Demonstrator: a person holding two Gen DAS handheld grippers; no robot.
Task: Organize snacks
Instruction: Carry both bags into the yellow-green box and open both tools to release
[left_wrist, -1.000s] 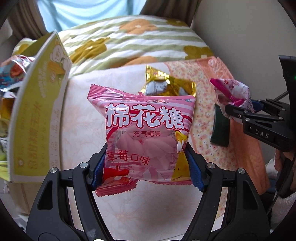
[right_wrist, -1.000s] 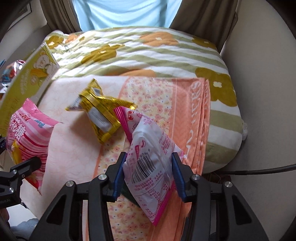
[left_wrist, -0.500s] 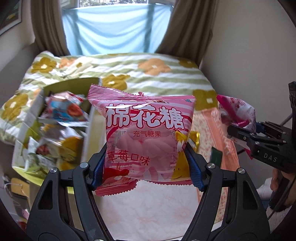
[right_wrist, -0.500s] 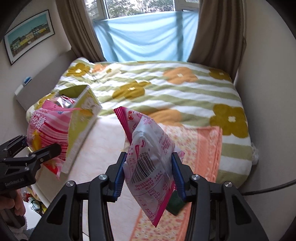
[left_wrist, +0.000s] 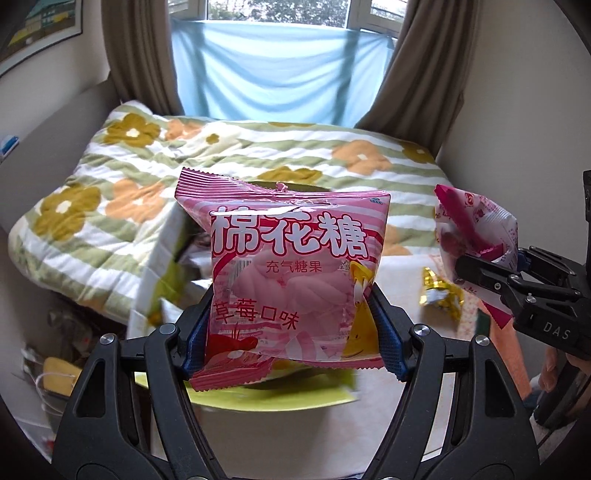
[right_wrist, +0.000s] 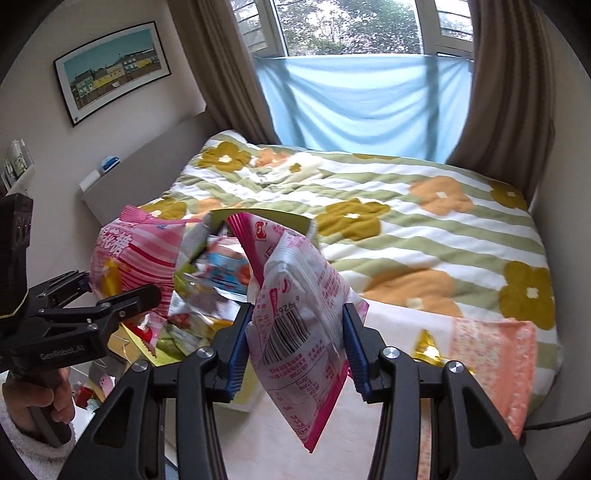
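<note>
**Two bags in the air, one packet left on the bed**

The left claw (left_wrist: 291, 325) pinches a pink marshmallow bag (left_wrist: 291, 273) by its lower sides, blue pads pressed against the wrapper, and holds it upright above the bed (left_wrist: 110, 206). The right claw (right_wrist: 297, 350) is pressed tight on a white-and-pink bag (right_wrist: 299, 317), held edge-on with the barcode side facing the camera and its bottom corner hanging free below the pads.

A yellow-green box (right_wrist: 266, 214) stands open on the bed behind and below both bags. It already holds a jumble of snack packets (right_wrist: 218, 273), so part of the sorting looks done. Both held bags sit near the box opening; in the right view the white-and-pink one is in front of it and the marshmallow bag is to its left. Neither is inside yet.

A gold packet (left_wrist: 439, 295) lies on the pale cloth (left_wrist: 402, 273) spread over the bed, well apart from the box and untouched. A hand (right_wrist: 33, 402) grips the left tool's handle.

By this look, the task is past halfway: two bags need dropping into the box, then the gold packet needs collecting. Whether other snacks lie out of view cannot be told.
</note>
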